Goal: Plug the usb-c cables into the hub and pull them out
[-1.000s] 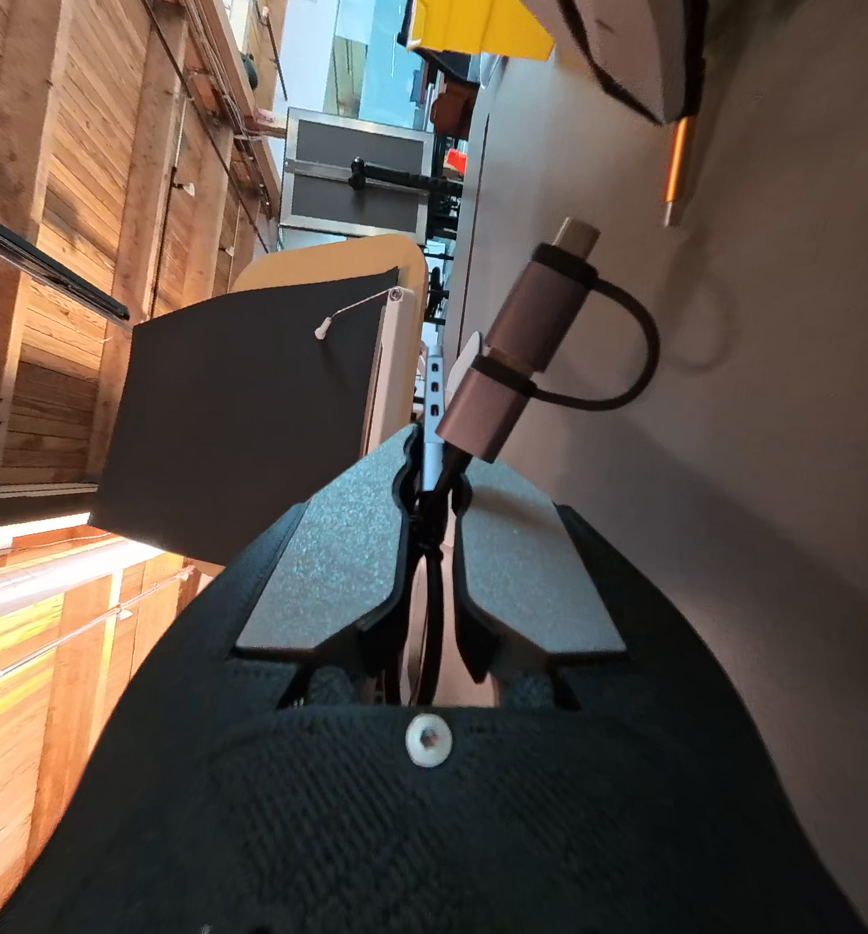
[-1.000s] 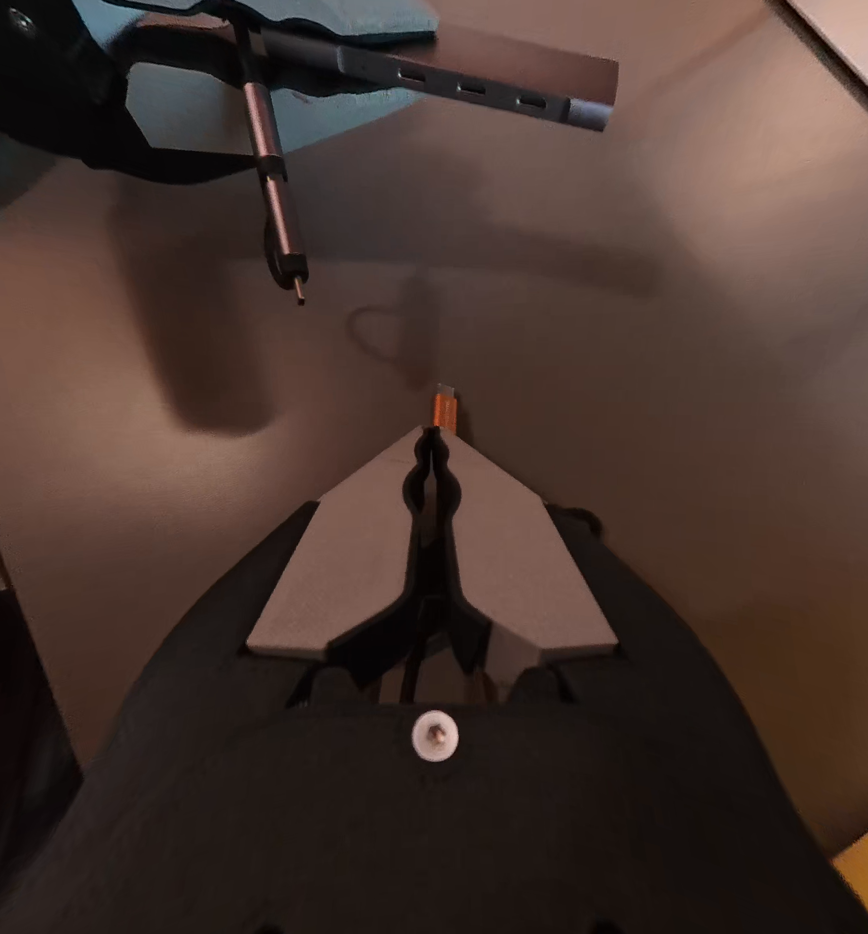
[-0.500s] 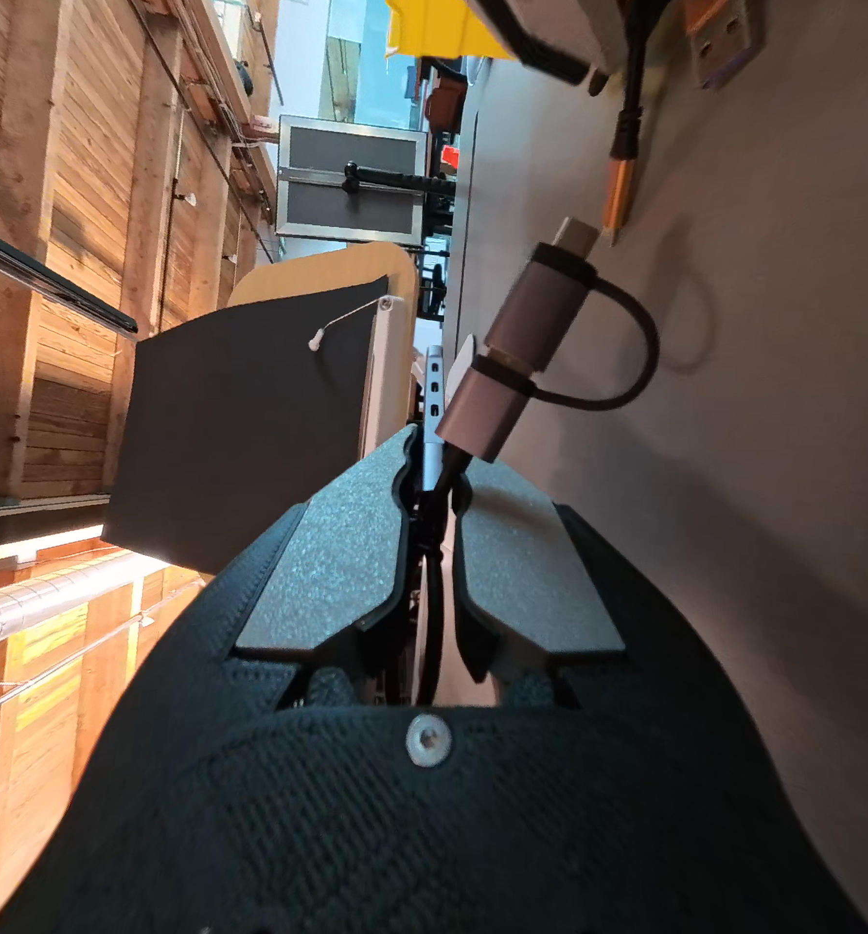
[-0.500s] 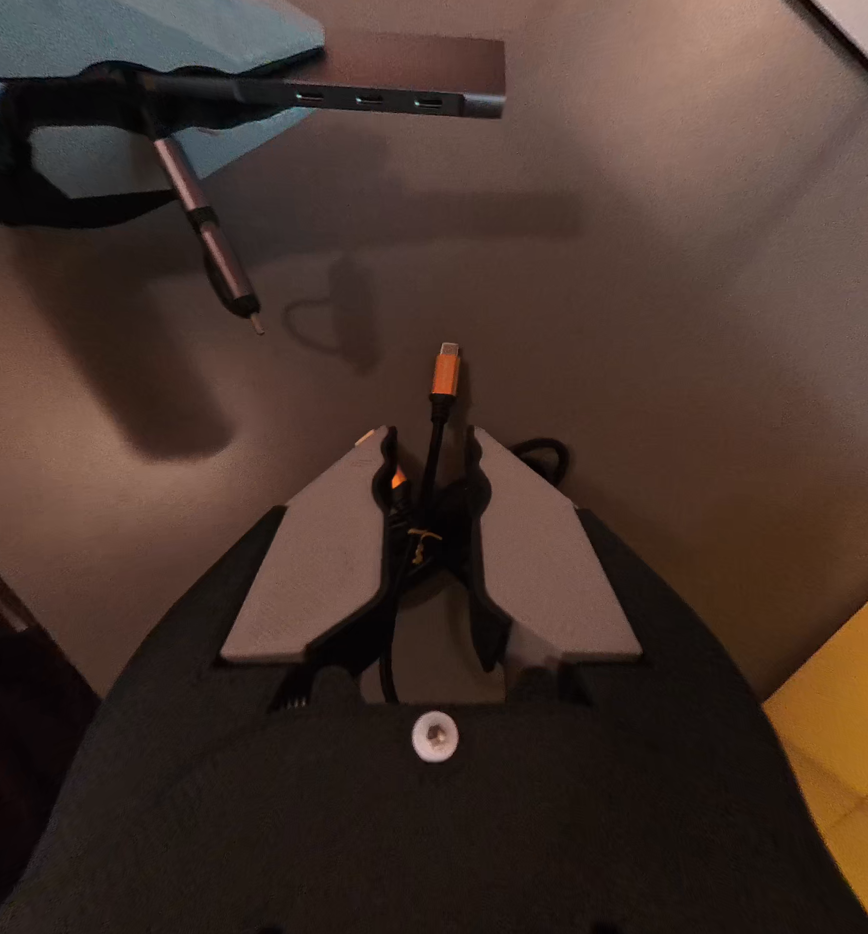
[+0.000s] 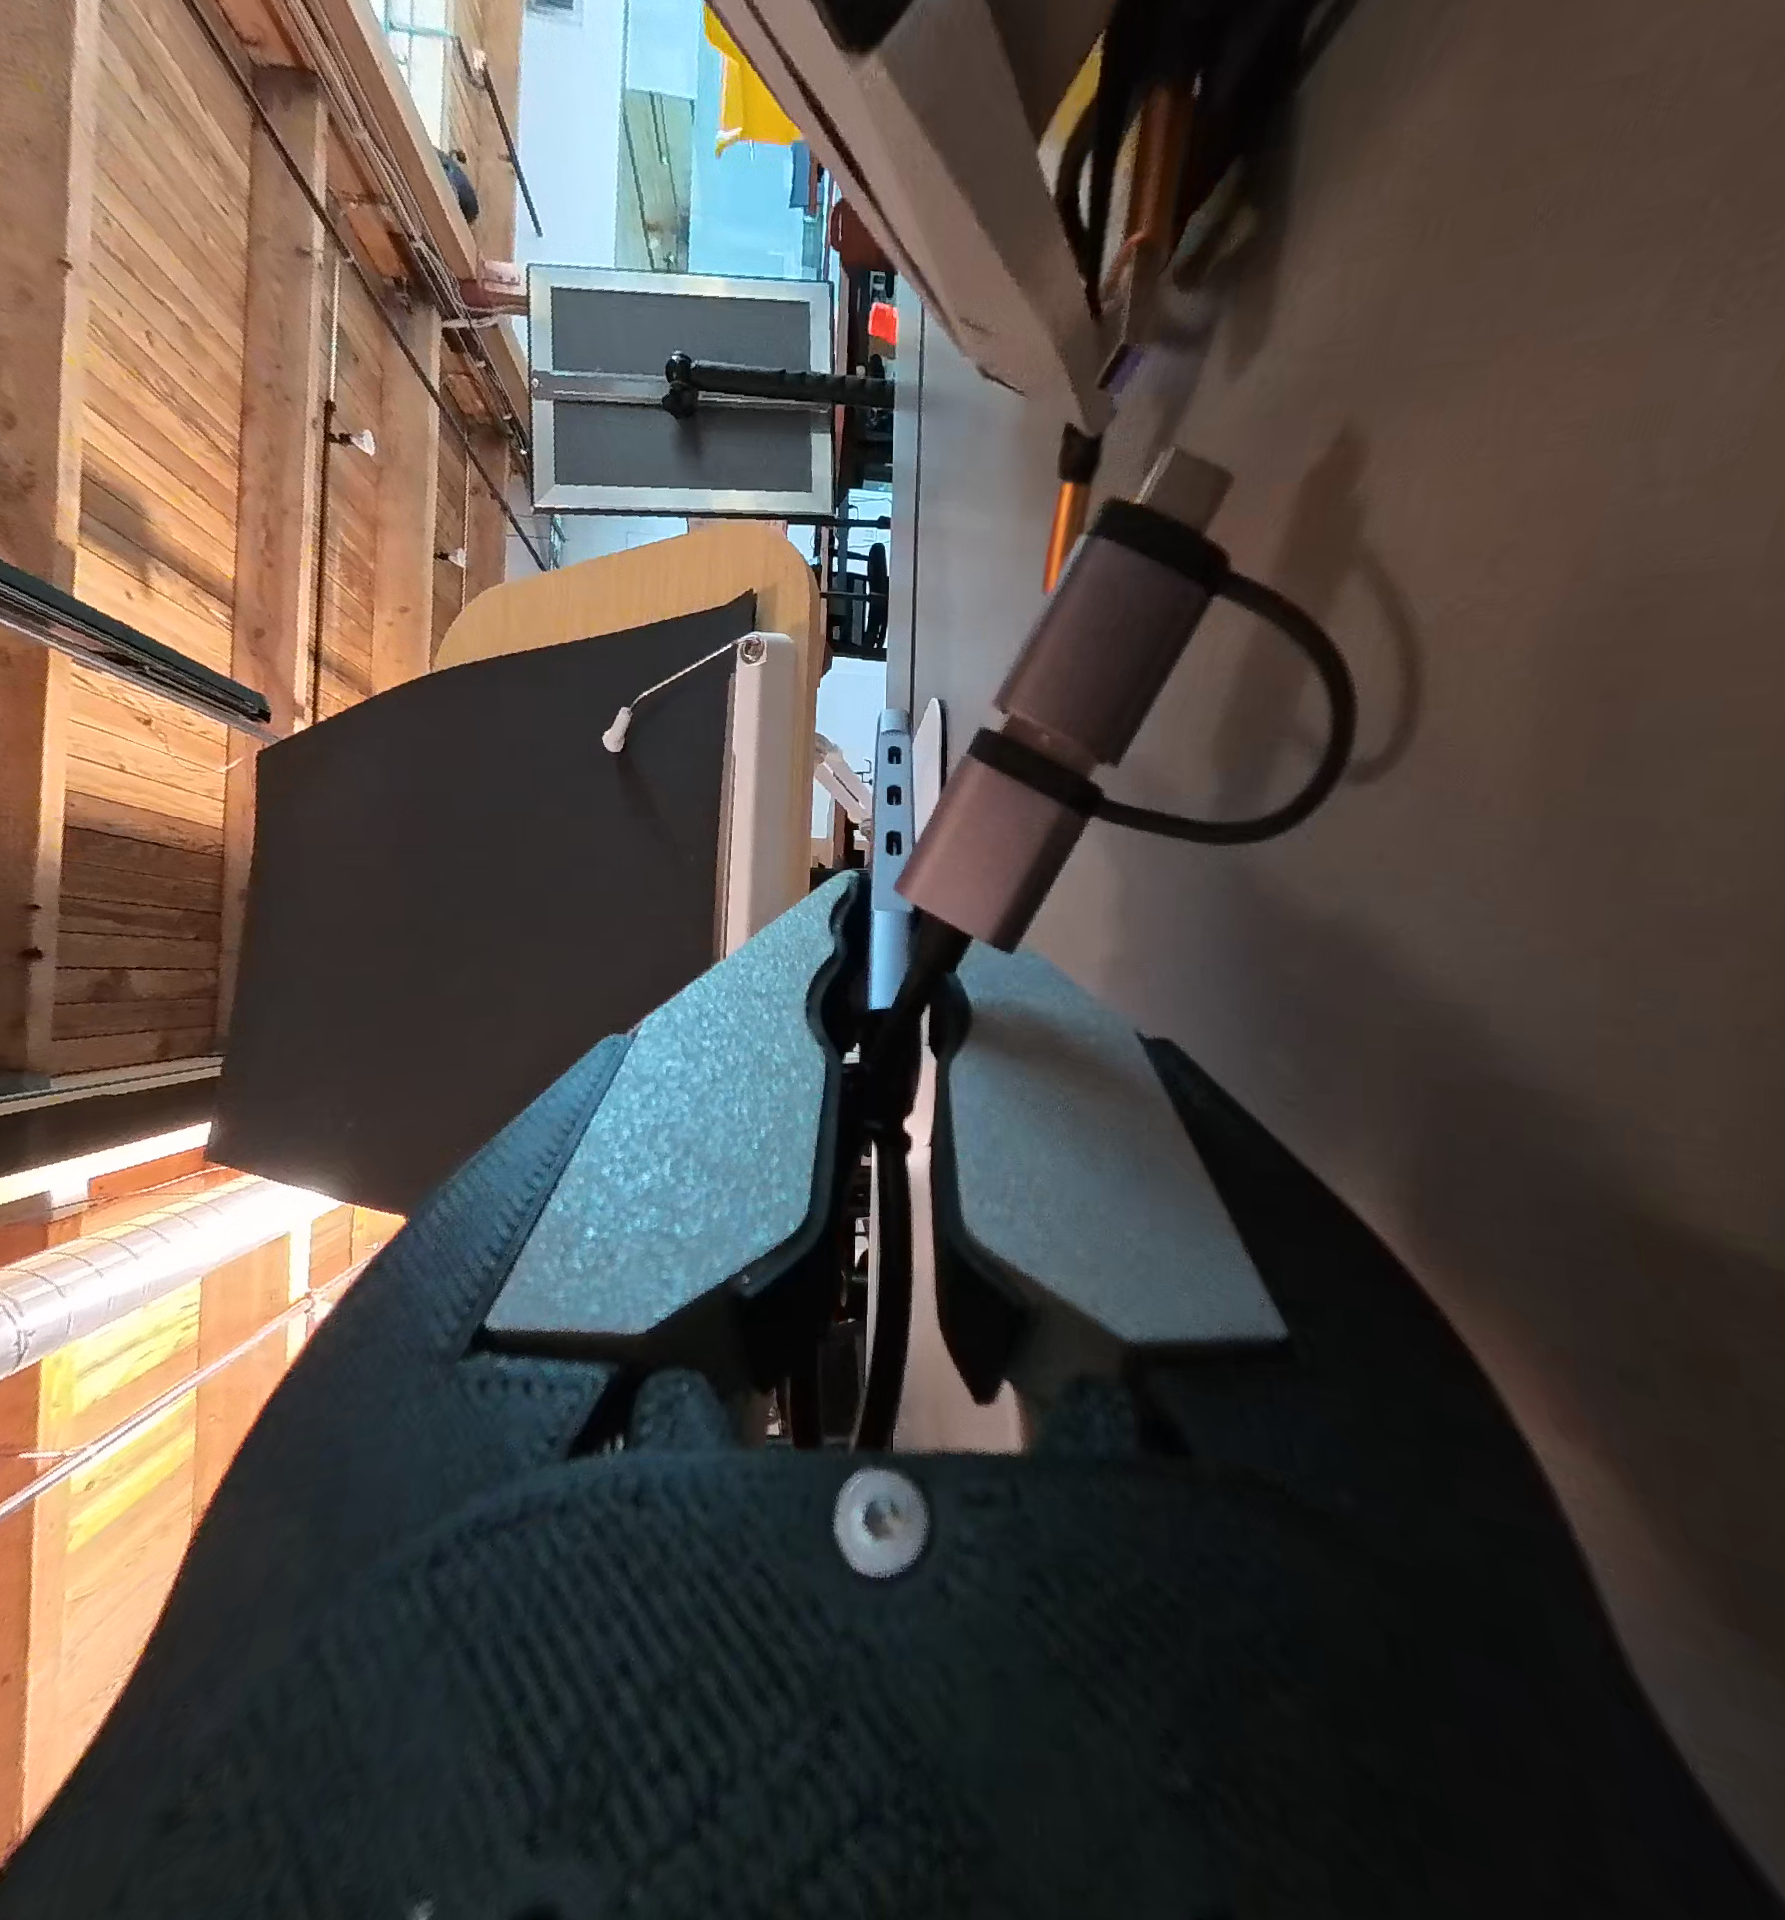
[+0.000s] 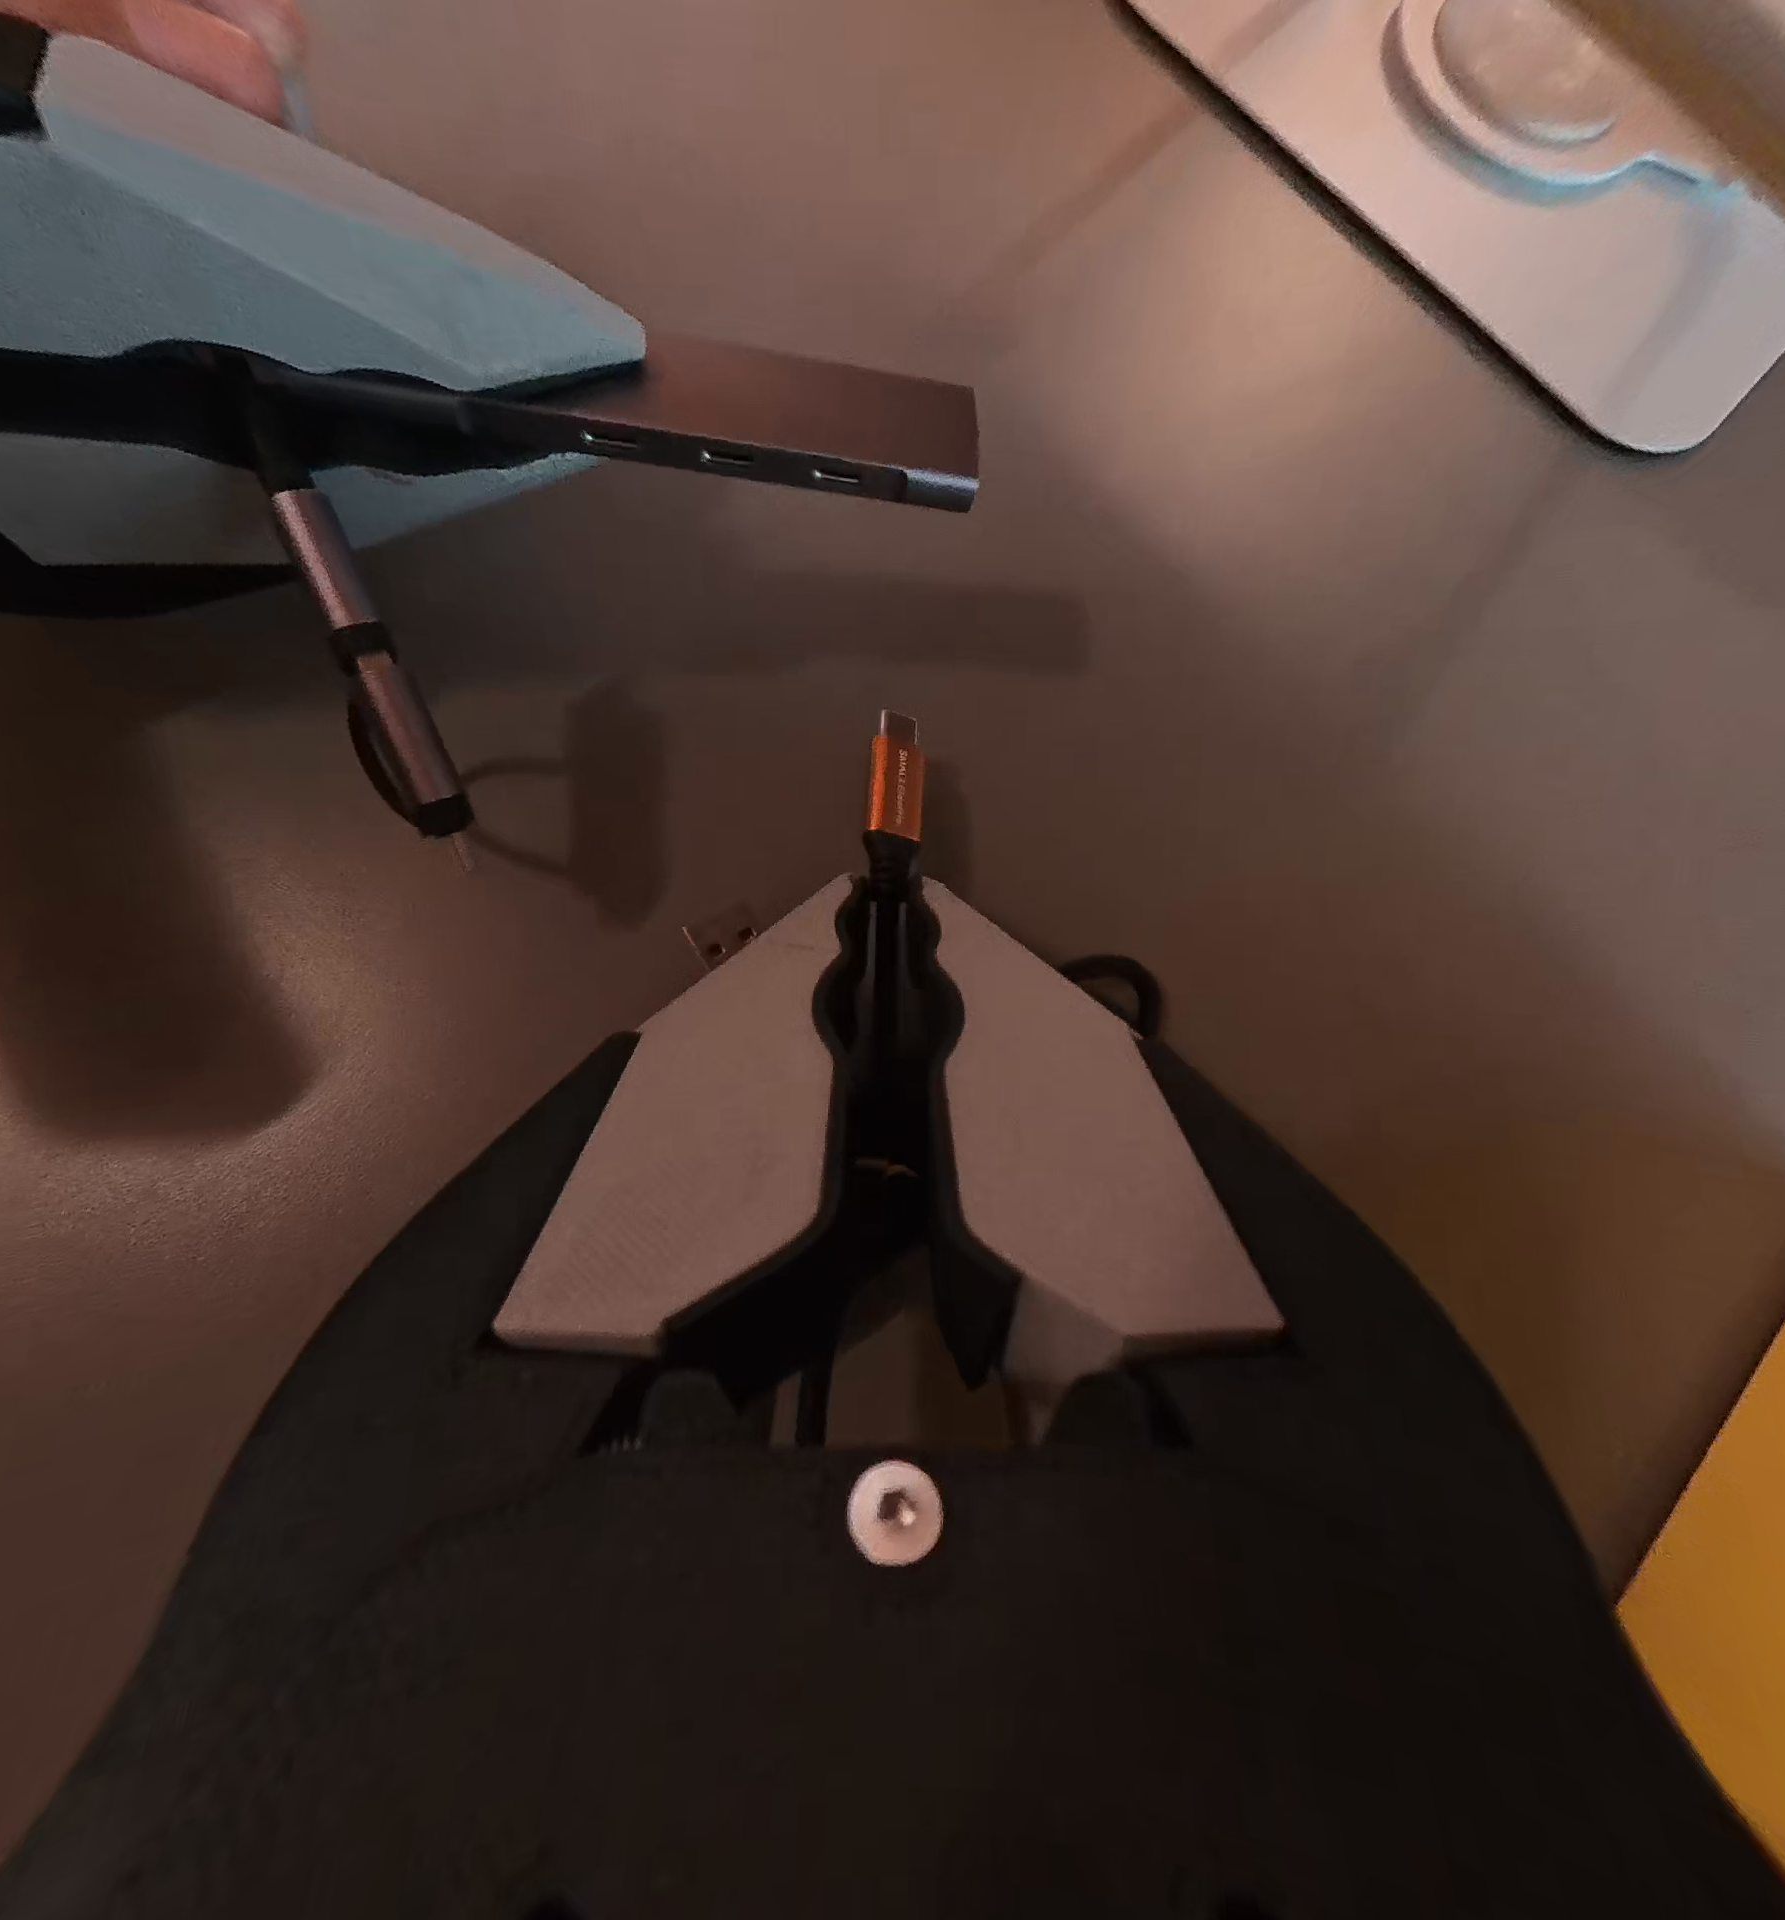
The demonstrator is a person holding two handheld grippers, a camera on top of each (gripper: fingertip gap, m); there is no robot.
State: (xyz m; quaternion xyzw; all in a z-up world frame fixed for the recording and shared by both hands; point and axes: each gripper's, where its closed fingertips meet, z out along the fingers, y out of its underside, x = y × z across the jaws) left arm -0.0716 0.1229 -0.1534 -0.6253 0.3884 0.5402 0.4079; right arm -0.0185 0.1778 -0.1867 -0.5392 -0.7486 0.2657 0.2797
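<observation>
My left gripper is shut on a grey USB hub, held edge-on above the table. Three ports on the hub show in the right wrist view. The hub's own short lead with a grey adapter plug hangs free beside it. My right gripper is shut on a black cable just behind its orange USB-C plug. The plug points up toward the hub's port side with a gap between them. In the left wrist view the orange plug shows past the adapter, under the right gripper's fingers.
A USB-A plug sticks out beside my right gripper's left finger. A white monitor stand base sits at the table's far right. A yellow surface lies at the lower right. The grey table is below both grippers. The gap from one gripper's tips to the other's is roughly 9 centimetres.
My right gripper opened, let the orange plug slide further out, then shut again on the cable behind it. It has moved closer to the hub, which now sits tilted over the plug.
</observation>
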